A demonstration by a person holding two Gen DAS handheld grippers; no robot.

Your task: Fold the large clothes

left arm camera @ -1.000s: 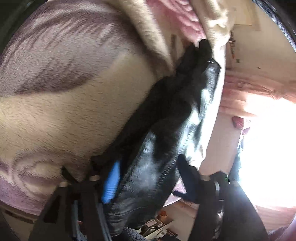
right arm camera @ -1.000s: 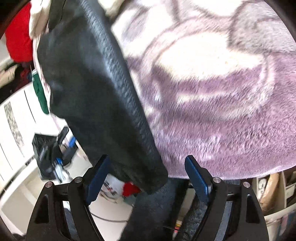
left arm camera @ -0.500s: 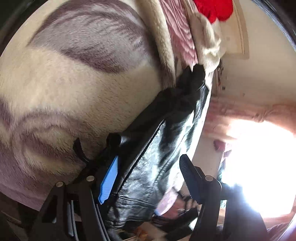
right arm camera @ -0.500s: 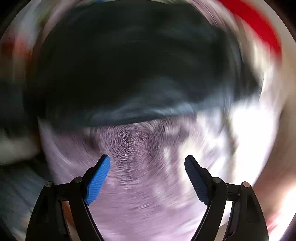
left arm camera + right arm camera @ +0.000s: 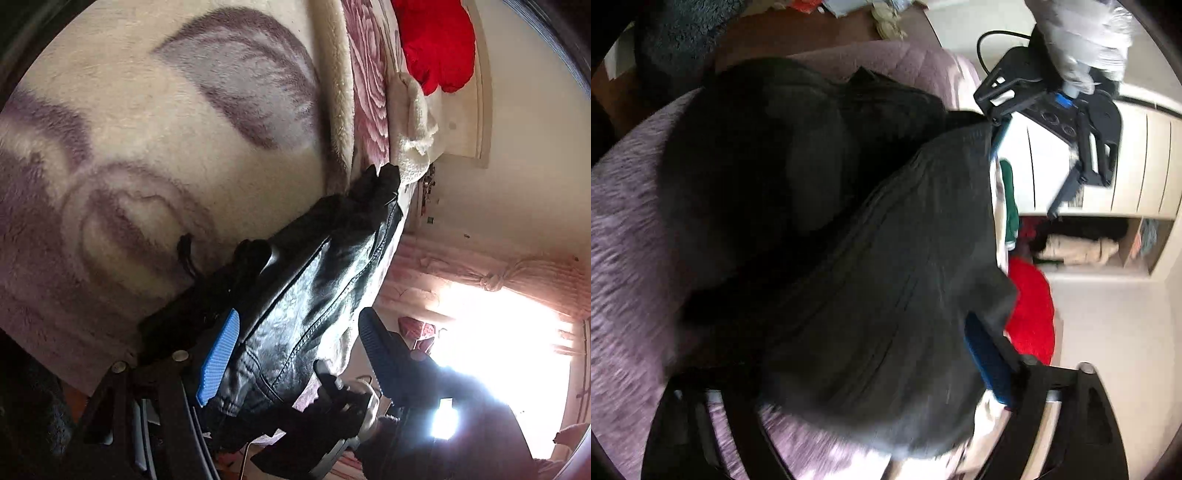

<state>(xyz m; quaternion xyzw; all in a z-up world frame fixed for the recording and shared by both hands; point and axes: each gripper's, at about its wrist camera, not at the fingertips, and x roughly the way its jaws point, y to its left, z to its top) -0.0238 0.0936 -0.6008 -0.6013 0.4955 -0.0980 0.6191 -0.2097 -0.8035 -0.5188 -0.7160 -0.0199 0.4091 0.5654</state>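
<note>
A black leather jacket (image 5: 314,295) lies along the edge of a bed covered by a cream and purple fleece blanket (image 5: 147,129). My left gripper (image 5: 299,317) straddles the jacket's hem. Its blue pad rests against the leather, while the other finger stands apart with blanket showing in the gap. In the right wrist view the jacket (image 5: 886,277) fills the middle and covers one finger of my right gripper (image 5: 849,369), whose jaws are opening around it. The left gripper (image 5: 1027,173), held by a gloved hand (image 5: 1082,44), sits at the jacket's far corner.
A red plush cushion (image 5: 436,40) and a pink rose-patterned cover (image 5: 369,74) lie at the head of the bed. A bright window (image 5: 498,350) glares beside the bed. A white wardrobe (image 5: 1145,166) with an open shelf stands beyond the bed, and brown floor (image 5: 812,33) shows past the blanket.
The right wrist view has swung fast, through a blur, onto the top of the jacket, and its fingers stand wider. The left gripper has slid along the bed edge and rolled, bringing the red cushion into view.
</note>
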